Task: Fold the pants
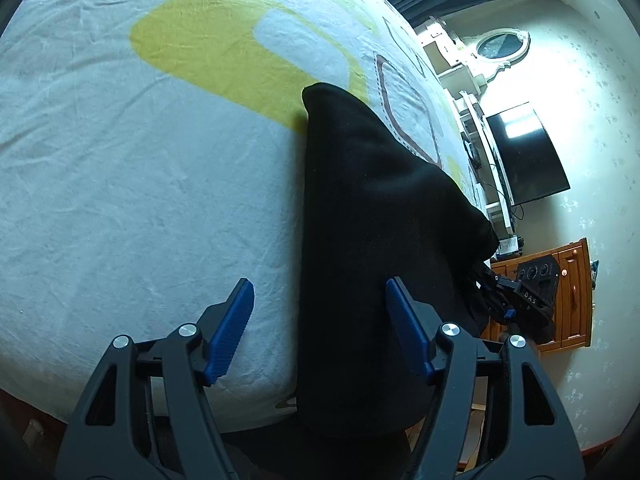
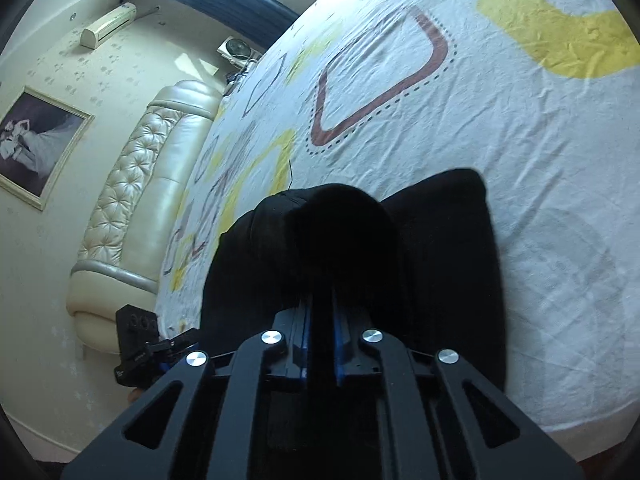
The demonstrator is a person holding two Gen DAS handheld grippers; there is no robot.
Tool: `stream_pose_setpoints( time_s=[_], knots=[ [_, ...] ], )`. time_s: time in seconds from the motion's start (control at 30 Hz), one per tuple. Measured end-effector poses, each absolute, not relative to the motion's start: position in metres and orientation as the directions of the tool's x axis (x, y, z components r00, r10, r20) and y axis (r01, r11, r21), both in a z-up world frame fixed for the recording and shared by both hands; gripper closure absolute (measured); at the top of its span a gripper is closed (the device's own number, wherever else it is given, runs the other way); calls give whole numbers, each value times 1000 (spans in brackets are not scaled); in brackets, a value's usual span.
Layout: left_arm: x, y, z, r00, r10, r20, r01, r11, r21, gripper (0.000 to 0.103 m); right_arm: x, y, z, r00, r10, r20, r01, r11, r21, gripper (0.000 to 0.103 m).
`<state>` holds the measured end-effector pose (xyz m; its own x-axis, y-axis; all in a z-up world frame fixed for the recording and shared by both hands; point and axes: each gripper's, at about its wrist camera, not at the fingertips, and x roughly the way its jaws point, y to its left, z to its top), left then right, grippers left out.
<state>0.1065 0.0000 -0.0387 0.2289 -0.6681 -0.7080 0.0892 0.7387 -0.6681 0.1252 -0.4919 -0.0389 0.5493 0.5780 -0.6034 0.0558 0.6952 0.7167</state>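
The black pants (image 1: 360,240) lie on the bed (image 1: 120,160), over its printed white sheet, close to the near edge, already doubled into a long dark band that runs away from the person, with the near end hanging a little over the edge. The right gripper (image 2: 320,312) has its jaws clenched on a bunched fold of the fabric, which rises in a rounded hump just ahead of the blue pads (image 2: 340,344); in the left wrist view that same gripper can be seen at the right-hand side of the pants. The left gripper (image 1: 320,320) stands released, its jaws spread wide, one blue finger over the bare sheet and the other over the black cloth, so the left edge of the pants runs between them without being pinched. The step in hand appears to be taking hold of the near end at two places before carrying it over for the next fold. To do it well, the left gripper should probably settle lower so that its pads bracket the full thickness of the layers at the edge, not just the top one, and close at about the same distance along the pants as the right grip. Both holds should then rise together and level, keeping the cloth taut between them, so the fold line lands straight. The risk is that a lower layer slips out and drags into a crooked crease.
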Motion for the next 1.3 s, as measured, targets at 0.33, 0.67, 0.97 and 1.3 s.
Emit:
stream_pose_setpoints(
  time_s=[0.33,0.67,0.97,1.3],
  knots=[
    [98,13,-41,260,-702,-663,75,699,-711,30,91,-539,-47,591,565,-575,191,595,781,78],
    [93,21,-52,258,-721,-643,44,673,-738,30,78,-515,-62,504,734,-456,156,442,883,34],
    [90,18,-48,246,-722,-646,42,674,-738,30,77,-497,-43,520,657,-546,106,584,804,93],
    [89,-2,-51,211,-746,-632,61,655,-753,30,52,-538,-56,554,608,-569,175,582,794,93]
  ],
)
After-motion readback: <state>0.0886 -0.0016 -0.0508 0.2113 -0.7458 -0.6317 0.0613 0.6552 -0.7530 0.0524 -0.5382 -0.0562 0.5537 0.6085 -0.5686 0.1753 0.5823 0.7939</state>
